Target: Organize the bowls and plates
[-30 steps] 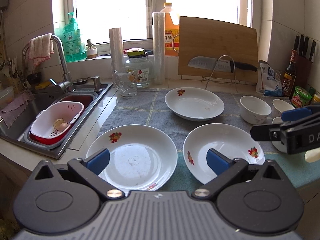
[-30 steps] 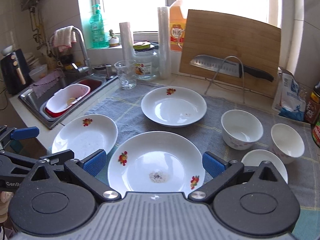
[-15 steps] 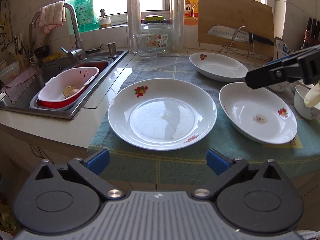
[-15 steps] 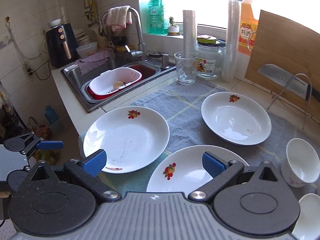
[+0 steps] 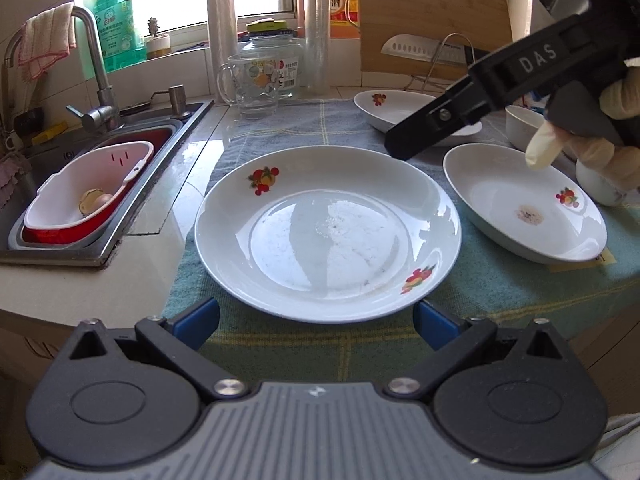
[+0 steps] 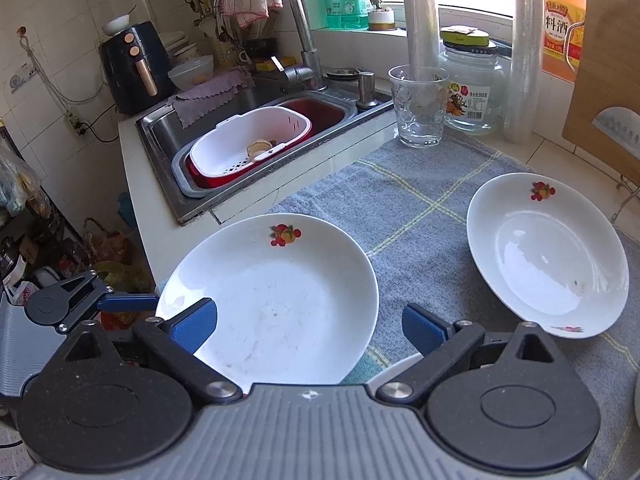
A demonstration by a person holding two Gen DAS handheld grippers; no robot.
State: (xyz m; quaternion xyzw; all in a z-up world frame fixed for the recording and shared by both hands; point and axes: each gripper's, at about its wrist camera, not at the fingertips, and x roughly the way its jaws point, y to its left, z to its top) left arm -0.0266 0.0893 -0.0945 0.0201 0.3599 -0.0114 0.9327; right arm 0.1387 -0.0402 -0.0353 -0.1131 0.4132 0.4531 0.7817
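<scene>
Plate (image 5: 328,232), left hand-held gripper (image 5: 316,320) seemingly open

The left gripper (image 5: 316,322) sits at the bottom of the left wrist view, its two blue-padded fingers (image 5: 196,320) spread wide with nothing between them. The right gripper (image 6: 310,326) fills the bottom of the right wrist view, its blue pads (image 6: 424,328) likewise wide apart and empty. In the upper right of the left wrist view, a pale-gloved hand (image 5: 592,128) grips the right gripper's black body, which angles down toward frame centre.
</scene>
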